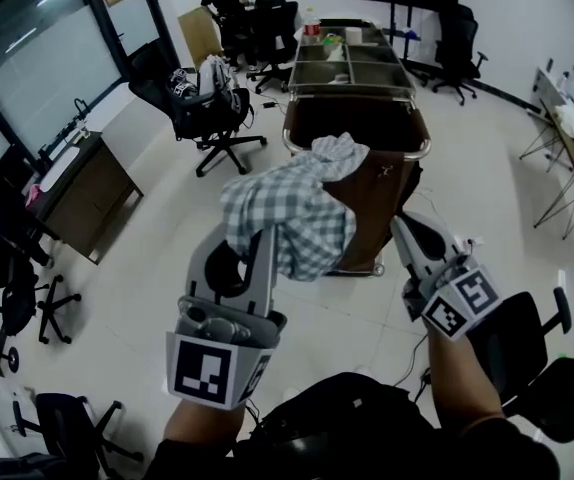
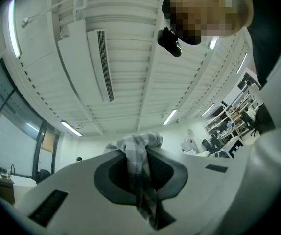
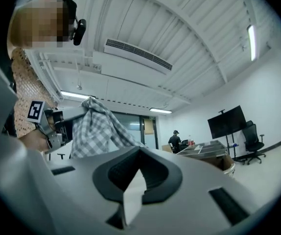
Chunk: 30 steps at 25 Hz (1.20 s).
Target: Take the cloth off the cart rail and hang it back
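We hold the cloth (image 1: pixel 289 206) pinched tight in the left gripper (image 1: pixel 260 236), up off the cart (image 1: pixel 419 128) rail so it hangs free for draping back, while the right gripper (image 1: pixel 403 226), jaws pressed together on nothing, waits beside it.

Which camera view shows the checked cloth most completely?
The head view: the checked cloth hangs almost whole from the left tool. The left gripper view shows only the strip pinched between its jaws. The right gripper view shows only its upper part, from the side.
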Tool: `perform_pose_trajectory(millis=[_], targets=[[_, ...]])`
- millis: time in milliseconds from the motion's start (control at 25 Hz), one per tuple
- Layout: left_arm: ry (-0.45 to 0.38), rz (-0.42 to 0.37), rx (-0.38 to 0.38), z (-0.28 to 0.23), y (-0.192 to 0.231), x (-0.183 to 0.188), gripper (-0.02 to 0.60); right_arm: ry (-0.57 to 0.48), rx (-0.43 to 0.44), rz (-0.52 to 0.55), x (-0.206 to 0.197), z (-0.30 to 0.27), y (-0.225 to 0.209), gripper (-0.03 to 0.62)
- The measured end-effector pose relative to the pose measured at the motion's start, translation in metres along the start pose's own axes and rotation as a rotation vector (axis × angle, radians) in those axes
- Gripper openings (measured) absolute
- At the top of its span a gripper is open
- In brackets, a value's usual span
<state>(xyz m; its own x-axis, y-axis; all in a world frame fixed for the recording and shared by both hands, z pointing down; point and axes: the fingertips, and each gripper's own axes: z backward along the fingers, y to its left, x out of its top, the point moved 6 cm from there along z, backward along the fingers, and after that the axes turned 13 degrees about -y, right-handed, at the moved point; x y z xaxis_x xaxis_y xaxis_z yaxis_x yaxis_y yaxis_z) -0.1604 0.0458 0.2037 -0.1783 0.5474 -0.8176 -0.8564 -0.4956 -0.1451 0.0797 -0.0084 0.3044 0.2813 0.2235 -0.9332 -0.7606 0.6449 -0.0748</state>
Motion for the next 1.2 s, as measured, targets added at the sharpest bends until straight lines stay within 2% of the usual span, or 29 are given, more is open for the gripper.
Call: perform_pose_trajectory(millis=[200,280,400,600,760,1000,1200], targets=[[-0.044,0.004,0.019,0.033,0.033,0.029,0.029,0.003,-0.016,0.016,-0.004,-0.004,0.037,0.015],[-0.028,-0.001,0.022,0.045,0.044,0.031,0.029,0.004,-0.015,0.02,-0.006,-0.009,0.051,0.015],[0.039,0.014,0.016,0.059,0.052,0.017,0.029,0.014,-0.01,0.021,-0.013,-0.014,0.07,0.015],[0.169,0.085,0.022,0.079,0.061,-0.024,0.029,0.05,-0.008,0.012,-0.026,-0.018,0.095,0.015],[0.237,0.132,0.021,0.092,0.065,-0.051,0.029,0.074,-0.024,0.007,-0.037,-0.015,0.106,0.015],[0.254,0.167,-0.017,0.099,0.062,-0.062,0.029,0.081,-0.069,0.018,-0.039,-0.008,0.111,0.015],[0.234,0.201,-0.043,0.095,0.058,-0.064,0.029,0.083,-0.109,0.043,-0.034,0.002,0.112,0.015]])
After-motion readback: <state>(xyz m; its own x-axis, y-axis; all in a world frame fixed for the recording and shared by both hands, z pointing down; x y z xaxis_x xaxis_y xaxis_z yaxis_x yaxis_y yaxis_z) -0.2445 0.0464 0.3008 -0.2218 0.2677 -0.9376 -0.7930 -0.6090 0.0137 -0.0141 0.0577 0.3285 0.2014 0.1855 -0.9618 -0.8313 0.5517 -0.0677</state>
